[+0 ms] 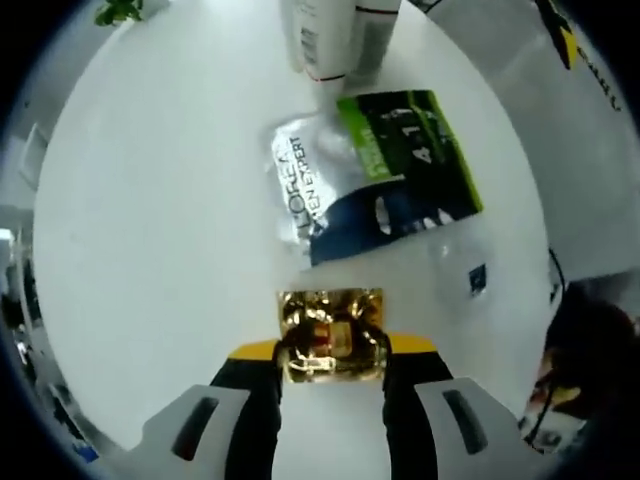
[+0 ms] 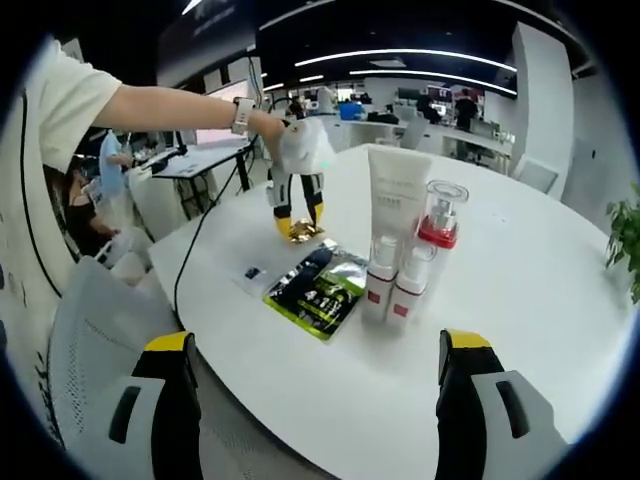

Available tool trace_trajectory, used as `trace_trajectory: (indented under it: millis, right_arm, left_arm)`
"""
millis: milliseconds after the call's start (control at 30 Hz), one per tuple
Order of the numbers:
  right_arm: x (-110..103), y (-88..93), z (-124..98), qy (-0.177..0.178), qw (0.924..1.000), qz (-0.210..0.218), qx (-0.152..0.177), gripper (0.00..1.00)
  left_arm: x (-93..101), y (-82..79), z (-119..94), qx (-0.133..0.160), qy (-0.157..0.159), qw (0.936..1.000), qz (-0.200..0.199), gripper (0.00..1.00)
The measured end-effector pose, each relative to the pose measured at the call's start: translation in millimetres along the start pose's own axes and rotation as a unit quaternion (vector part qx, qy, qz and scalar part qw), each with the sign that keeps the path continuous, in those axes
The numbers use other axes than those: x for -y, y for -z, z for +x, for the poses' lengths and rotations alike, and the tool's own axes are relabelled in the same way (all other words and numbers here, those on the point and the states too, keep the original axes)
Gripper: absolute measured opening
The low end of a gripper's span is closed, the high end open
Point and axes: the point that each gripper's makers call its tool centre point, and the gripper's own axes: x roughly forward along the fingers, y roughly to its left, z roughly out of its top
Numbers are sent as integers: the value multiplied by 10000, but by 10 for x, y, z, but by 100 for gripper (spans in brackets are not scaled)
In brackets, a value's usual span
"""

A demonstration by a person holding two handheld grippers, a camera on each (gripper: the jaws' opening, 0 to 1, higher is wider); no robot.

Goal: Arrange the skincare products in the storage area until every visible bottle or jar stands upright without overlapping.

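Gold jar (image 1: 331, 337) sits right up against the lens in the left gripper view, clamped between the left gripper's (image 1: 331, 365) jaws and resting on the white counter (image 1: 160, 230). Past it there's a silvery sachet (image 1: 300, 180) with printed lettering, overlapped by a green and dark blue packet (image 1: 405, 165), both lying flat. At the top edge the bottoms of some white bottles (image 1: 330, 40) get cut off, so you can't really tell what they are from there.

The right gripper view sorts that out: it's a little cluster standing upright near the middle of the counter (image 2: 540, 270), a tall white tube (image 2: 398, 195), a clear pump bottle with a red band (image 2: 438, 235), and two small white bottles with red bases (image 2: 395, 280) in front, all packed close together. The flat packets (image 2: 318, 287) lie just beside them, on the side toward the person. You also get the left gripper (image 2: 297, 222) from the outside here, pointing straight down at the counter with the gold jar (image 2: 301, 233) at its tips, though it's tiny and hard to make out. A person's hand (image 2: 290, 135) holds it from above, arm stretched out level, watch on the wrist, pale sleeve.

The right gripper's (image 2: 315, 385) own jaws are spread wide apart with nothing between them, hanging off the near edge of the counter. Background is a dim office, too blurry for detail.
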Motion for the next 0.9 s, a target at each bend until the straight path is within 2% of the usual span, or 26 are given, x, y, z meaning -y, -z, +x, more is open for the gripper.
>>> trace_trajectory:
  millis: [433,600,767,900]
  right_arm:
    - [-47,-7,-13,-36,10000,-65,24,100]
    - [-76,18,-27,-77,9999,-111,-6,100]
    - [-89,31,-28,-106,9998,-140,-32,100]
    - [-86,15,-41,-93,9999,-126,15,100]
  left_arm:
    - [245,14,51,147,50,9976,-678,38]
    - [270,44,55,21,-27,9978,-657,38]
    - [311,-40,56,167,3,9967,-800,38]
    - [334,-69,85,135,21,9963,-852,38]
